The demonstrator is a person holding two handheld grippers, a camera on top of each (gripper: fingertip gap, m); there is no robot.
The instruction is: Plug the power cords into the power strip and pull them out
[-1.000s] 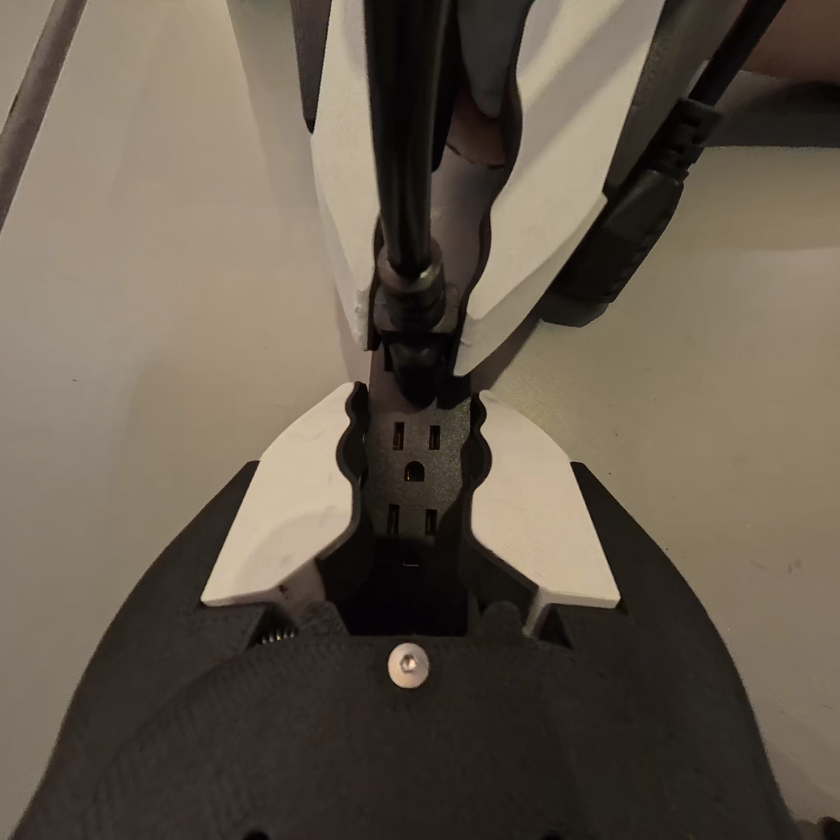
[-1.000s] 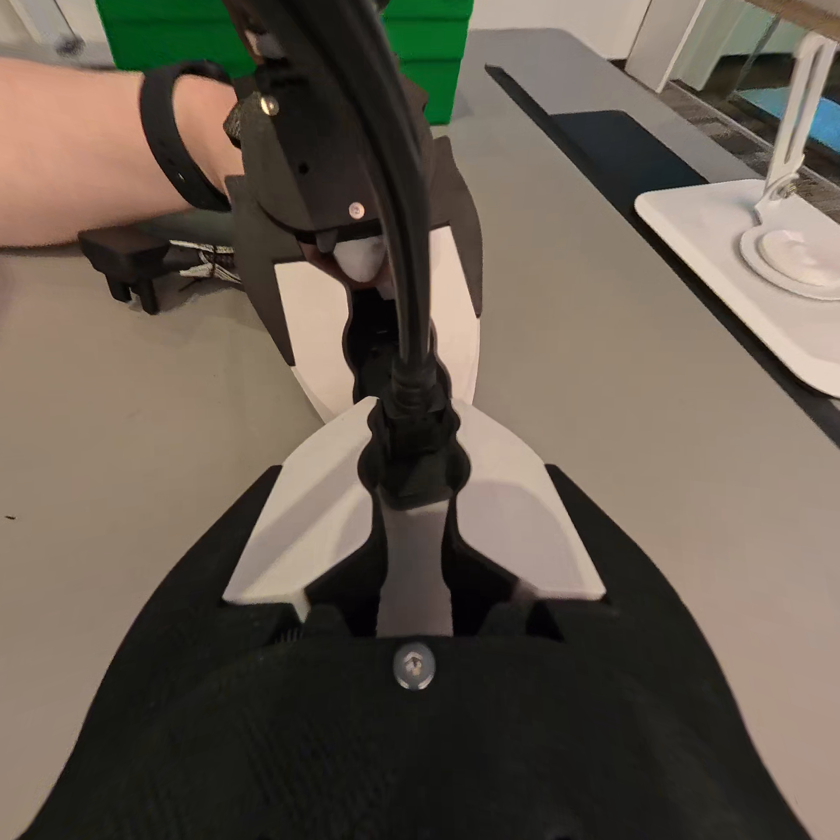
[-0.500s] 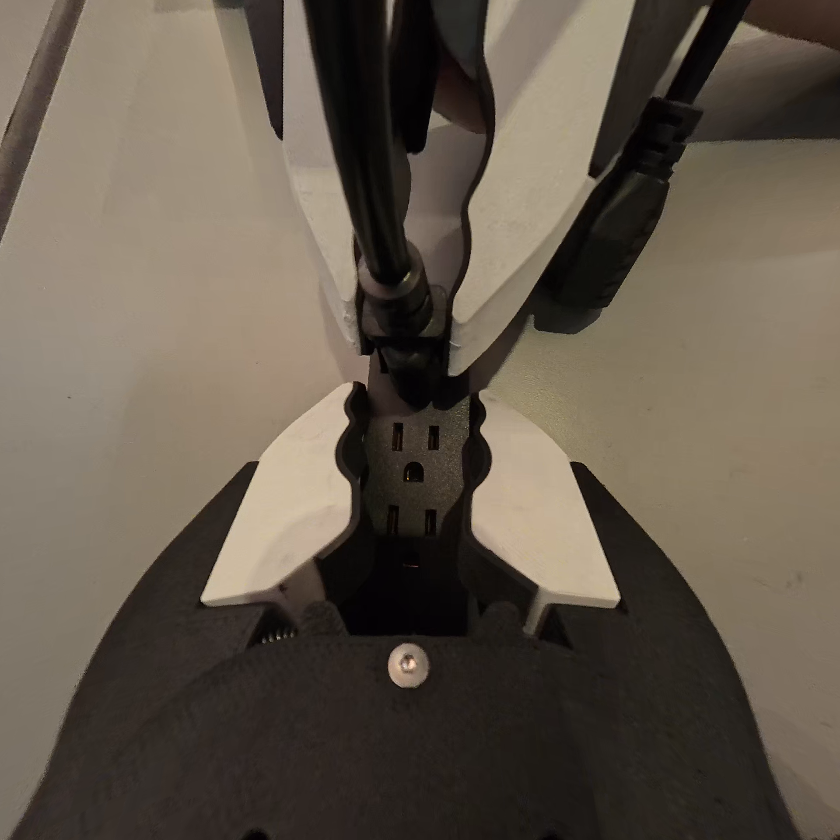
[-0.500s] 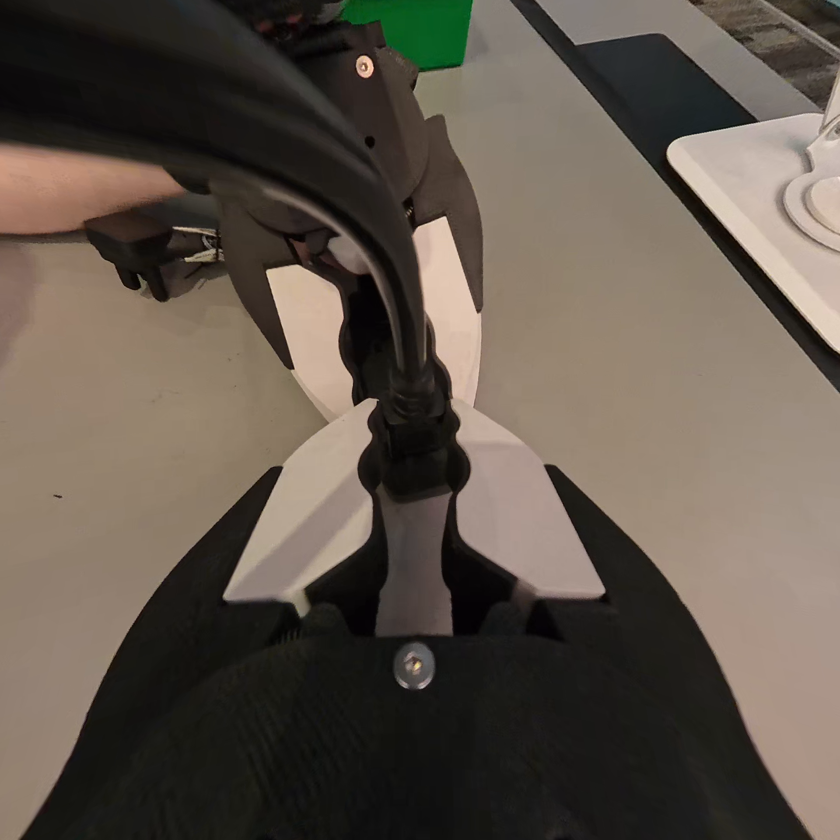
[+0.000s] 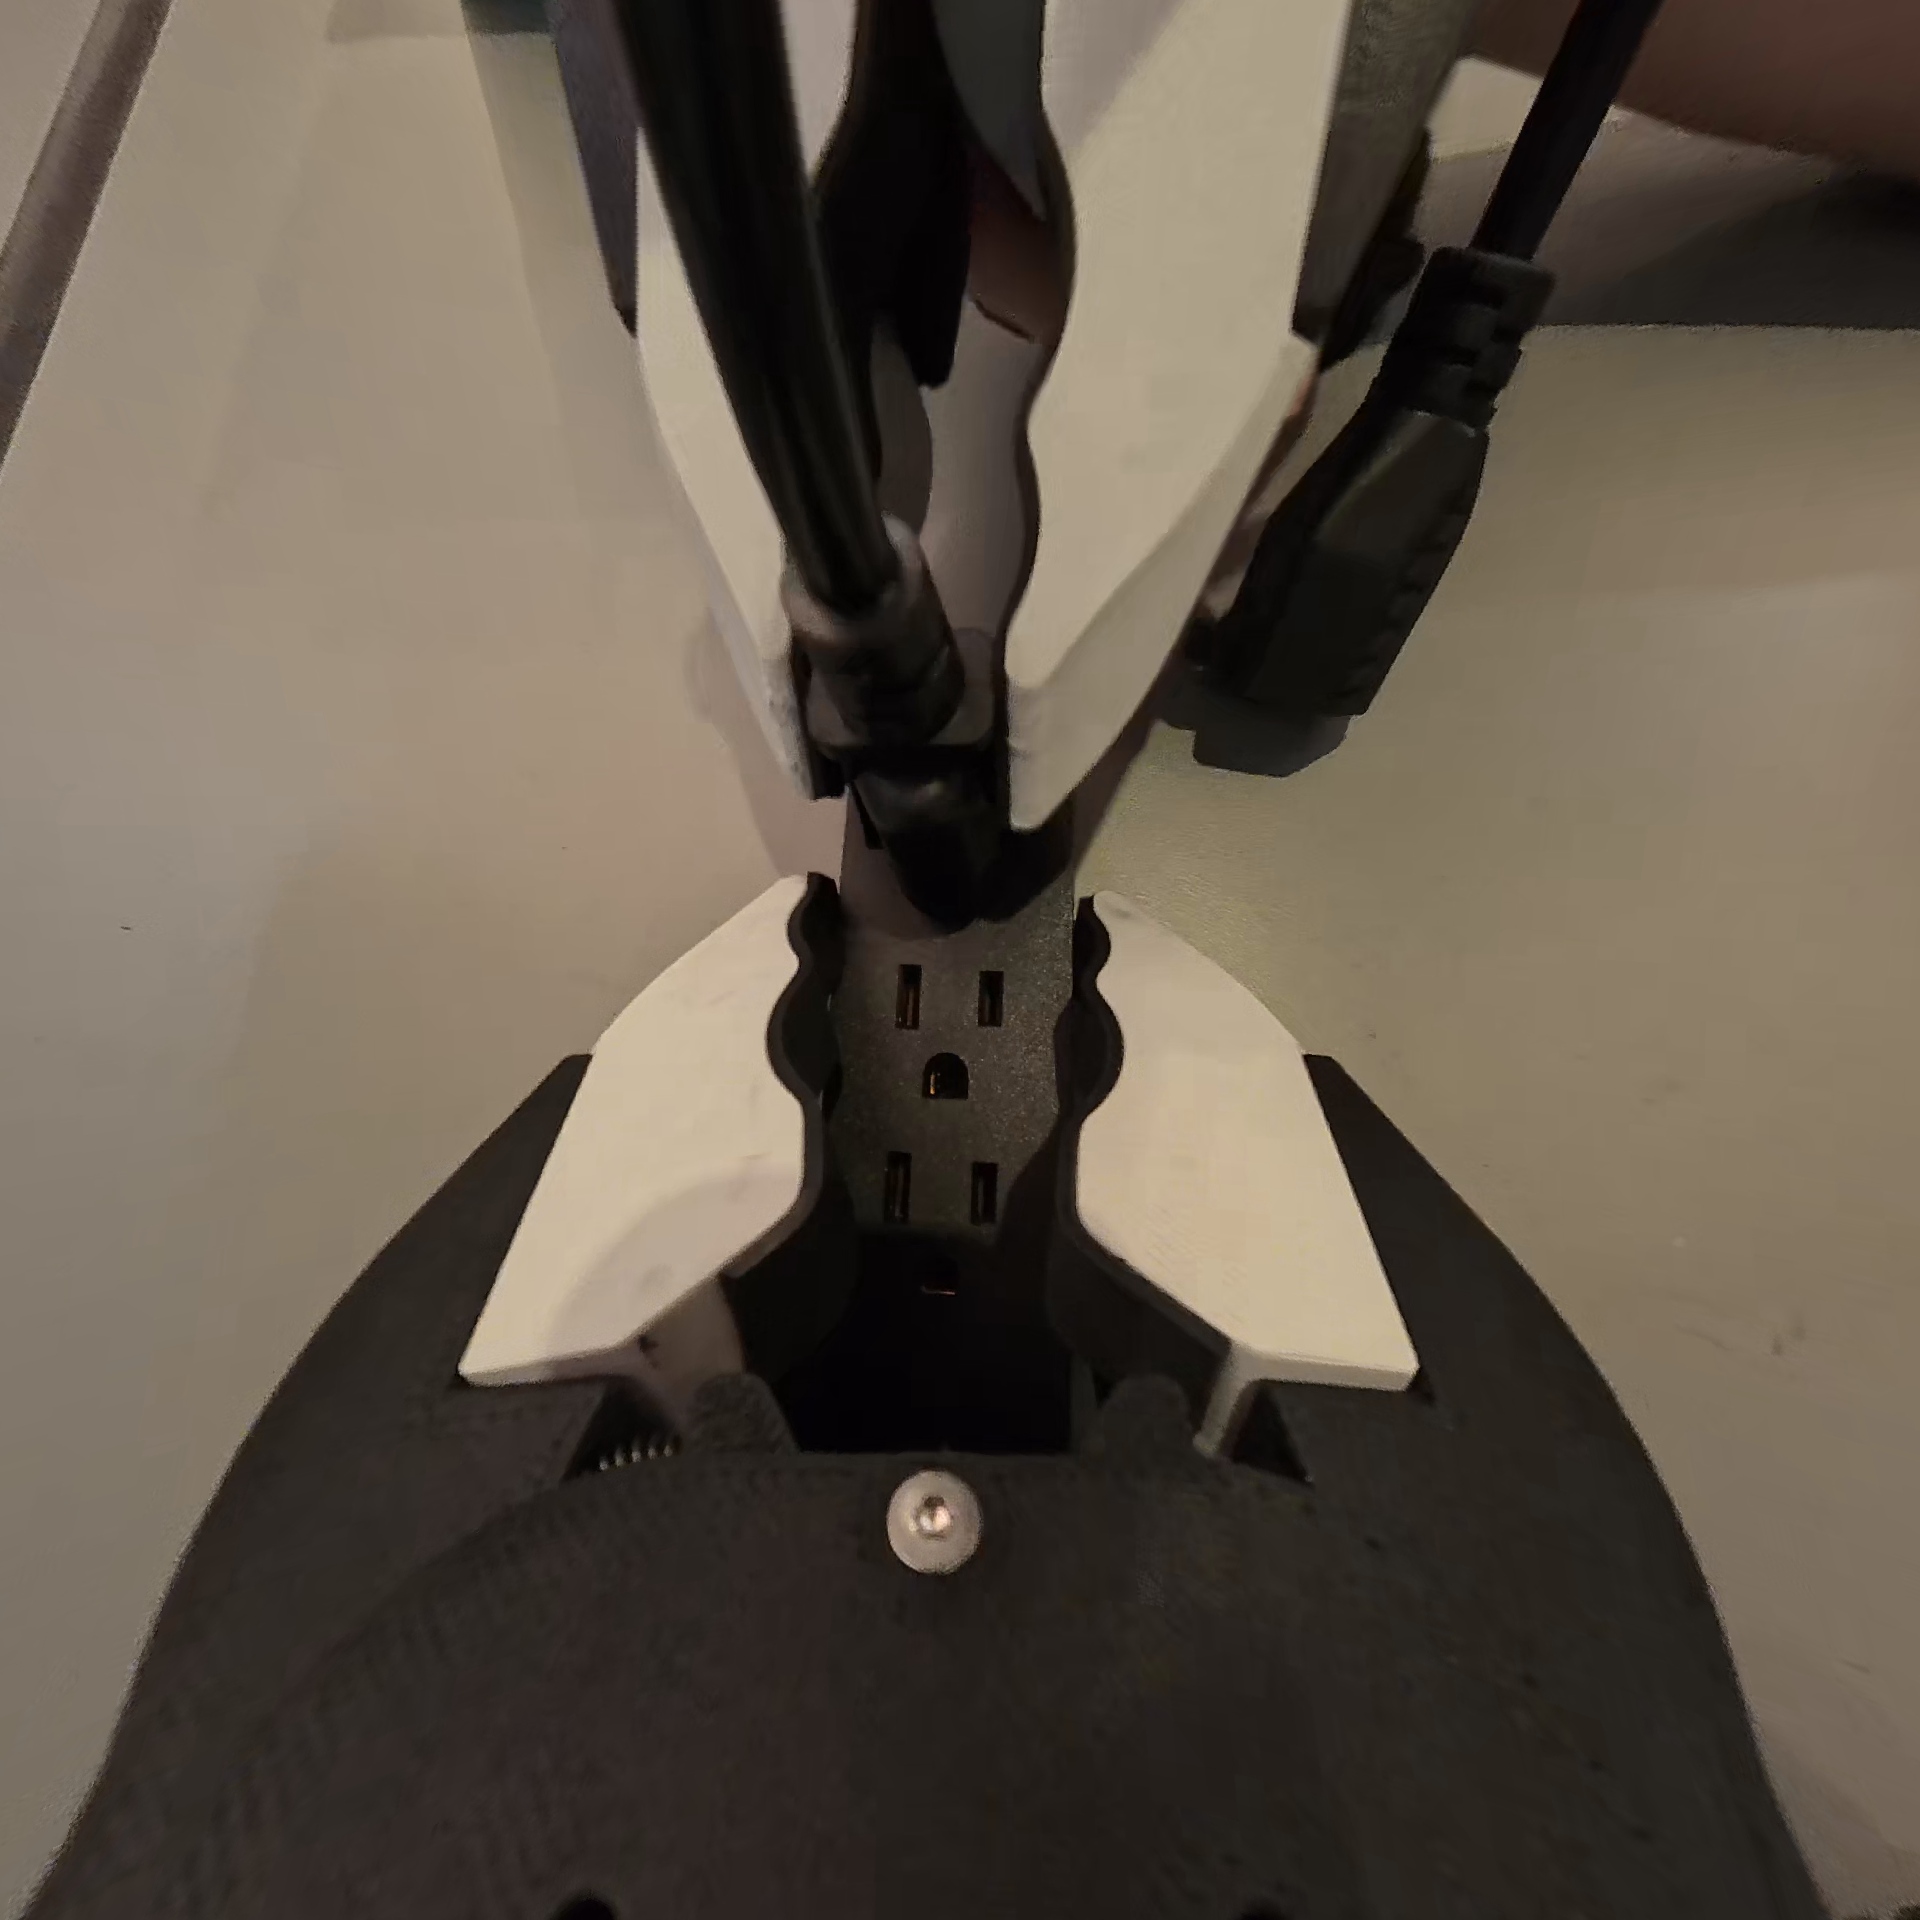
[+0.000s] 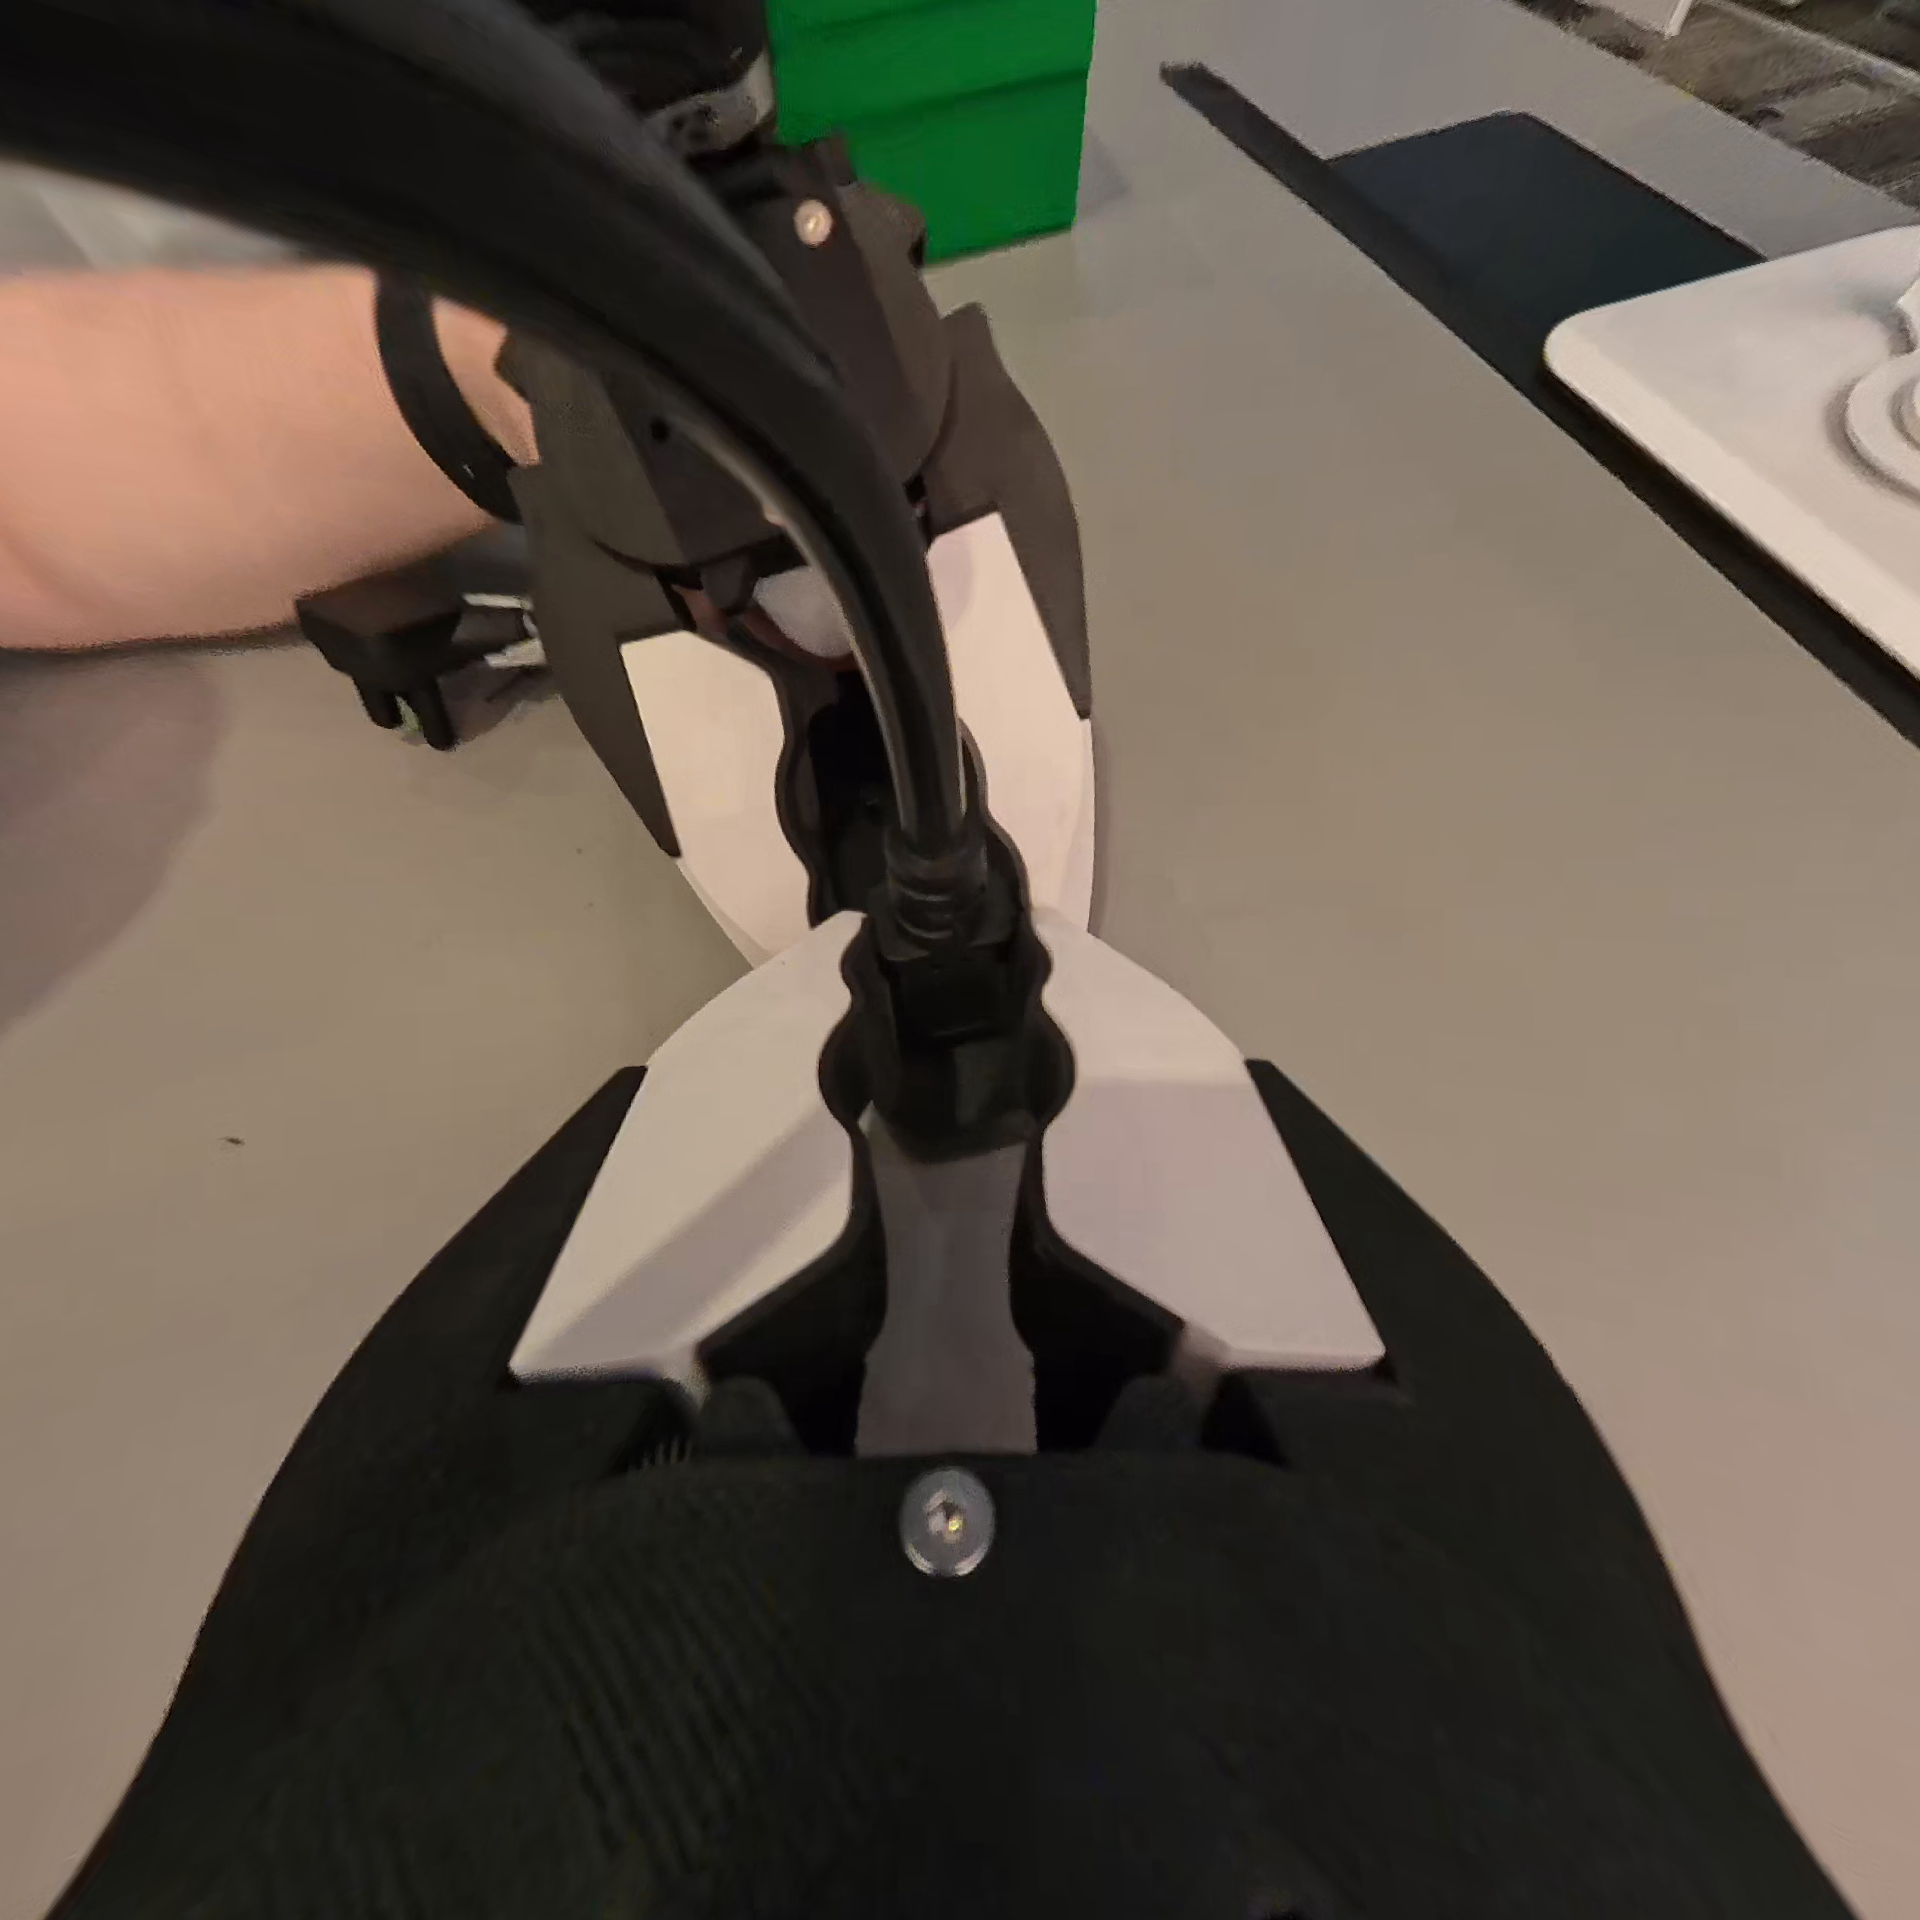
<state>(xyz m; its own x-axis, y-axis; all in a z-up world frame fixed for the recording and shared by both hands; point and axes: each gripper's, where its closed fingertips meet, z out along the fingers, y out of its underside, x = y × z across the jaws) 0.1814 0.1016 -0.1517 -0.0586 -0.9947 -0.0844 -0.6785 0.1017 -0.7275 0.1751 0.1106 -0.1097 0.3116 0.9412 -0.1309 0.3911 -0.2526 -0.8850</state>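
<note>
In the left wrist view, my left gripper [image 5: 945, 914] is shut on the black power strip [image 5: 940, 1081], with two free outlets showing between its white fingers. Opposite it, my right gripper [image 5: 914, 769] is shut on a black plug [image 5: 930, 831] that stands at the strip's far outlet, its cord [image 5: 769, 312] leaning left. In the right wrist view, my right gripper [image 6: 945, 935] clamps the same plug [image 6: 951, 1029] over the strip [image 6: 945, 1299], and the cord [image 6: 623, 239] arcs up and left. Whether the prongs are seated is hidden.
A second black plug [image 5: 1340, 582] with its cord lies on the table right of the right gripper. A person's forearm [image 6: 187, 457] with a black wristband holds the left gripper. A green box [image 6: 935, 125] stands behind. A white tray [image 6: 1745, 416] and a dark mat [image 6: 1527, 197] lie at the right.
My right gripper has tilted with the plug, so the cord now leans left and arcs across the right wrist view. The left gripper and strip have stayed put.
</note>
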